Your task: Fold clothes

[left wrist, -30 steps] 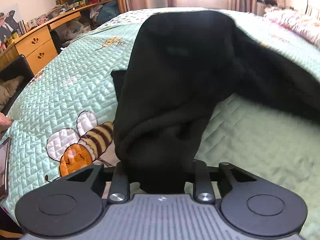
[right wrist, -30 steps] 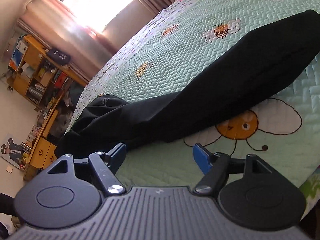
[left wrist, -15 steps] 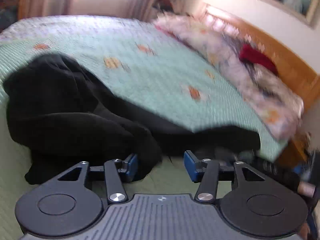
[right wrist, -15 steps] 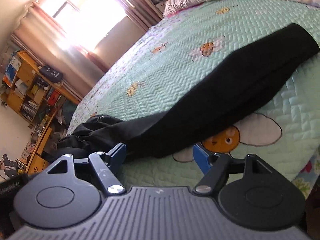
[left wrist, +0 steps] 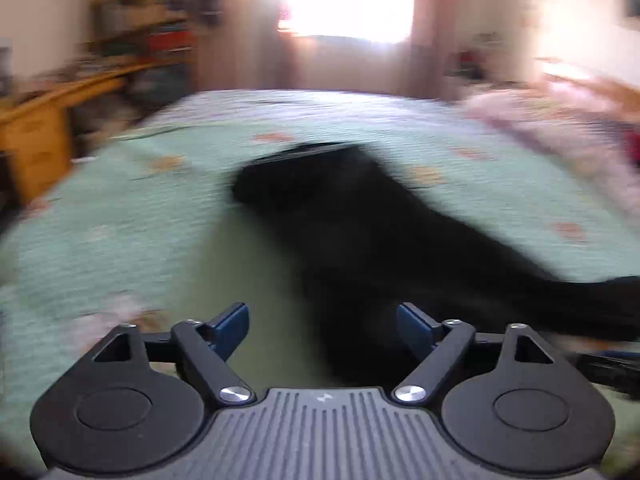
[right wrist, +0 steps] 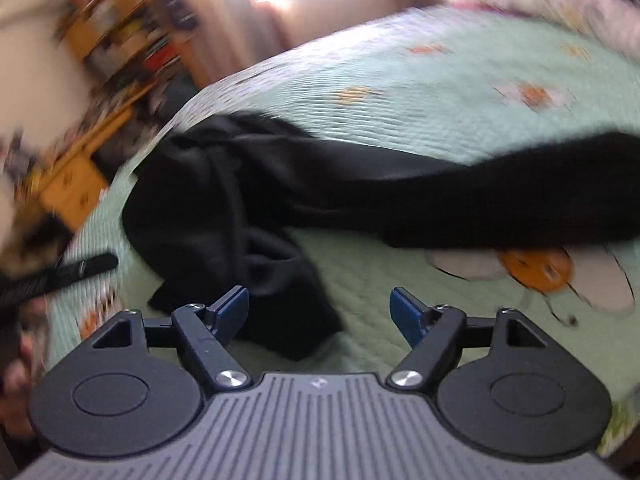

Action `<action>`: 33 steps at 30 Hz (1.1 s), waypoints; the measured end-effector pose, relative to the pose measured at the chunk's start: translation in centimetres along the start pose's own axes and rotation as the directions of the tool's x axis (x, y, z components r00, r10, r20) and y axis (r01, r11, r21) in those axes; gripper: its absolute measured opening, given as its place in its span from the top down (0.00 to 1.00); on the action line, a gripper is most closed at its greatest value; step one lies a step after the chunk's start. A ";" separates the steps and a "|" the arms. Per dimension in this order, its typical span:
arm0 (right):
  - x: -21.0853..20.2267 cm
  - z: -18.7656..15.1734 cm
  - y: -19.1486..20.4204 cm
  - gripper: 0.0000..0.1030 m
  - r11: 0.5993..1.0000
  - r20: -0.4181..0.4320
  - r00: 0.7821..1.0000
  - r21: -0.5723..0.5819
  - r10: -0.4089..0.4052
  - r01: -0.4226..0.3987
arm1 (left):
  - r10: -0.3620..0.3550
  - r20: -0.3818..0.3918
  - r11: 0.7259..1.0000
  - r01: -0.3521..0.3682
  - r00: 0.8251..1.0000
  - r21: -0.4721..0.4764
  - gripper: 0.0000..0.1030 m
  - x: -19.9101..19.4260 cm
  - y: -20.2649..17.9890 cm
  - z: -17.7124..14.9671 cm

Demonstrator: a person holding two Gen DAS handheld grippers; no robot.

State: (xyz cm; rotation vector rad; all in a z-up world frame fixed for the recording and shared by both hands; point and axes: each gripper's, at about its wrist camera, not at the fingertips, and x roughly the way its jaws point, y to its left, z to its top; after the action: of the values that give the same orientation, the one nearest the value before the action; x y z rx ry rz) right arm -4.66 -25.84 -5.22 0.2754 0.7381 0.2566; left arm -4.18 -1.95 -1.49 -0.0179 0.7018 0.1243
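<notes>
left gripper (left wrist: 322, 322) spread, empty | right gripper (right wrist: 319, 312) spread too | black garment (right wrist: 256, 208) edge just ahead | bare bed (right wrist: 400, 304) between fingers

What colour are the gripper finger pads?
Blue pads, clearest in the right wrist view.

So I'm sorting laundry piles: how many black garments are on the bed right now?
1. A single black garment lies on the green bedspread, bunched toward the desk side, one long part stretching right. Blur could hide more.
</notes>
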 end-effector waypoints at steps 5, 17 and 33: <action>1.8 -1.2 3.1 0.20 0.995 -0.029 0.999 -0.100 0.018 -0.020 | 0.051 -0.114 0.991 -0.064 0.992 -0.118 0.18 2.3 4.0 -1.5; 8.0 -2.5 5.0 0.51 0.954 -0.018 0.996 -0.288 -0.088 0.079 | 0.019 -0.197 0.999 -0.028 0.980 -0.044 0.17 3.6 2.7 -3.3; -7.9 8.5 -4.4 0.75 0.967 0.371 0.895 0.053 -0.249 0.247 | -0.008 -0.200 1.000 0.005 0.980 -0.015 0.14 3.7 1.5 -3.6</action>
State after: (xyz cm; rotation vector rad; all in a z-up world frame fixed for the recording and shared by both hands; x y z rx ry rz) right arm -3.86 -33.83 4.19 0.2226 0.3868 -0.0438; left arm -3.85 -0.30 -6.54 -0.0467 0.9019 0.1220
